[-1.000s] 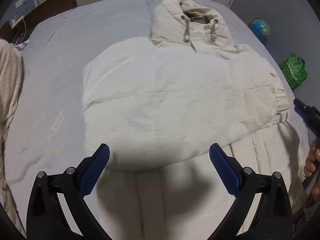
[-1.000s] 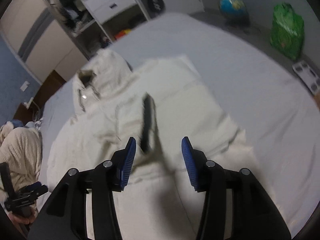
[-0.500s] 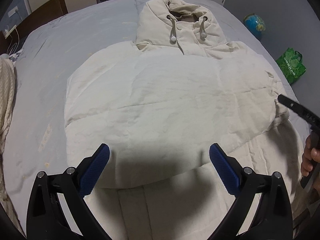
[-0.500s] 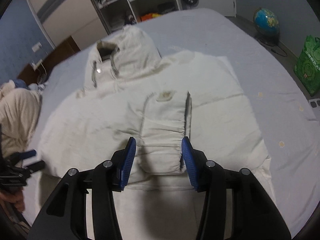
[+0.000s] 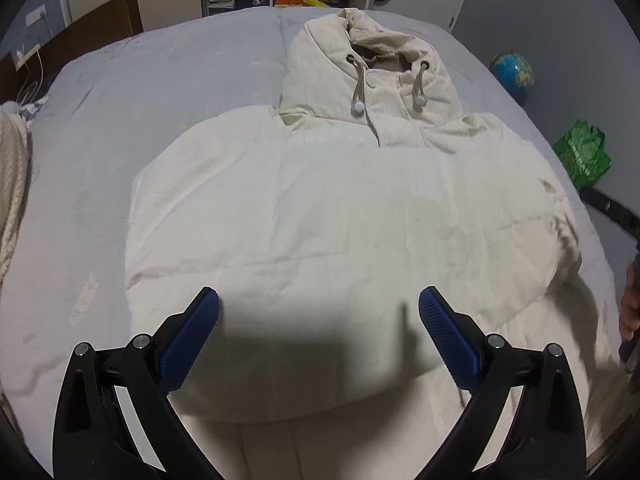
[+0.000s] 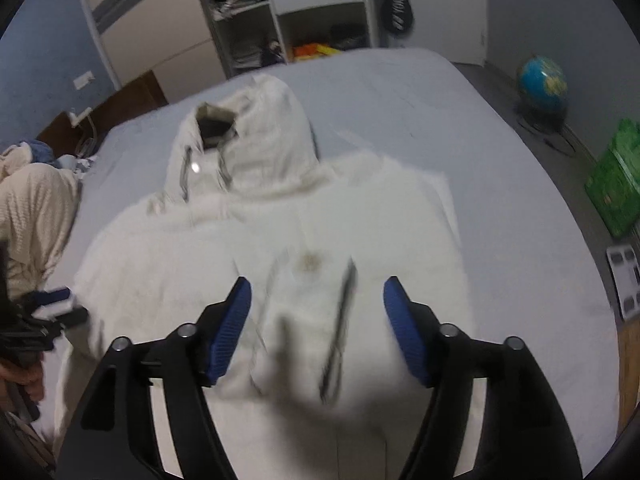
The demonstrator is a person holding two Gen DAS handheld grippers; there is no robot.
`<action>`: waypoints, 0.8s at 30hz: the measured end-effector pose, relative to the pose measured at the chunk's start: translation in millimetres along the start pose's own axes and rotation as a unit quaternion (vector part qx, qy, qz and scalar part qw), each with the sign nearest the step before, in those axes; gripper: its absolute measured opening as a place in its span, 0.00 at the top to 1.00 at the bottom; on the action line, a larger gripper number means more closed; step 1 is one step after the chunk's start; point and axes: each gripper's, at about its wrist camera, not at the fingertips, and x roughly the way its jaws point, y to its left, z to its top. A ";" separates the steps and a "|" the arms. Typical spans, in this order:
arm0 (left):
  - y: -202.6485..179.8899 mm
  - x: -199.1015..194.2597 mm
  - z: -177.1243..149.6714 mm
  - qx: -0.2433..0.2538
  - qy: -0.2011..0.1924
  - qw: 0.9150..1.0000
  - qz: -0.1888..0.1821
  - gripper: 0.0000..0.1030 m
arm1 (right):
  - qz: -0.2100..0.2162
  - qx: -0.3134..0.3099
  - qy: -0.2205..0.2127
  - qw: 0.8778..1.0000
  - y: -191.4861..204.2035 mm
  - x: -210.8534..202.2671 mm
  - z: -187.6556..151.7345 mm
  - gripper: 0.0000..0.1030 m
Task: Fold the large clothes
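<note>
A cream hooded jacket (image 5: 340, 220) lies flat on the grey bed, hood (image 5: 372, 76) at the far end, sleeves folded across the chest. It also shows in the right wrist view (image 6: 280, 248), where a folded sleeve cuff (image 6: 308, 312) lies just beyond the jaws. My left gripper (image 5: 319, 316) is open and empty above the jacket's lower body. My right gripper (image 6: 318, 308) is open and empty above the folded sleeve. The right gripper's tip shows at the right edge of the left wrist view (image 5: 608, 208).
The grey bed sheet (image 5: 120, 120) surrounds the jacket. A cream knitted blanket (image 6: 32, 208) lies on the left. A globe (image 6: 542, 84), a green bag (image 6: 612, 184) and a scale (image 6: 624, 276) sit on the floor to the right. Shelves and drawers (image 6: 304, 12) stand beyond the bed.
My right gripper opened wider and drew back from the folded sleeve cuff, which now lies on the jacket. The left gripper shifted slightly over the jacket and stayed open.
</note>
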 end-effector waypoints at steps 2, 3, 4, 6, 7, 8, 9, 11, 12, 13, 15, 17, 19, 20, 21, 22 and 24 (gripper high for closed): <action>0.5 1.8 2.6 -0.004 -0.002 1.000 -0.007 0.07 | 0.023 0.001 0.004 1.000 1.0 9.8 20.3 0.29; 0.5 2.4 3.4 -0.004 -0.002 1.000 -0.010 0.07 | 0.031 0.002 0.005 0.999 1.2 13.8 27.7 0.29; 0.1 3.2 4.8 -0.003 -0.004 1.000 -0.014 0.07 | 0.039 0.005 0.006 0.999 2.4 20.8 39.2 0.28; 0.0 4.4 5.8 -0.001 -0.010 1.000 -0.019 0.07 | 0.053 0.003 0.010 0.999 6.8 34.2 57.2 0.28; 0.2 5.1 5.5 -0.001 -0.011 1.000 -0.020 0.07 | 0.064 0.004 0.012 0.998 9.5 44.0 67.6 0.28; 0.8 6.0 5.4 0.000 -0.011 1.000 -0.021 0.07 | 0.076 0.008 0.015 0.997 11.5 55.4 77.8 0.27; 2.2 6.8 5.4 -0.001 -0.011 1.000 -0.021 0.07 | 0.083 0.012 0.021 0.996 12.1 65.7 86.5 0.27; 6.6 7.4 6.0 -0.007 -0.011 1.000 -0.024 0.07 | 0.091 0.022 0.031 0.995 13.4 85.5 100.9 0.27; 8.8 7.7 6.5 -0.011 -0.012 1.000 -0.025 0.07 | 0.096 0.028 0.036 0.994 12.8 95.5 108.3 0.27; 12.5 8.2 7.2 -0.018 -0.011 0.999 -0.027 0.07 | 0.100 0.039 0.039 0.993 10.9 107.5 117.3 0.27; 19.8 9.8 8.6 -0.030 -0.010 0.999 -0.029 0.07 | 0.109 0.061 0.042 0.991 6.1 126.4 131.6 0.27; 24.7 10.2 8.7 -0.036 -0.011 0.999 -0.027 0.07 | 0.116 0.092 0.039 0.988 -2.9 144.2 145.2 0.27; 28.6 11.3 9.5 -0.042 -0.009 0.999 -0.025 0.07 | 0.121 0.115 0.036 0.985 -10.3 157.8 154.7 0.27; 29.9 12.2 10.0 -0.044 -0.008 0.999 -0.023 0.07 | 0.121 0.126 0.036 0.984 -13.8 164.4 158.7 0.27; 31.5 12.9 10.2 -0.048 -0.008 0.999 -0.025 0.07 | 0.123 0.135 0.034 0.983 -16.5 170.6 162.6 0.27; 32.1 13.4 10.3 -0.049 -0.008 0.998 -0.024 0.07 | 0.126 0.139 0.031 0.982 -18.2 175.1 165.5 0.27; 33.7 14.7 10.4 -0.051 -0.008 0.998 -0.024 0.07 | 0.134 0.147 0.028 0.980 -21.2 186.6 172.0 0.27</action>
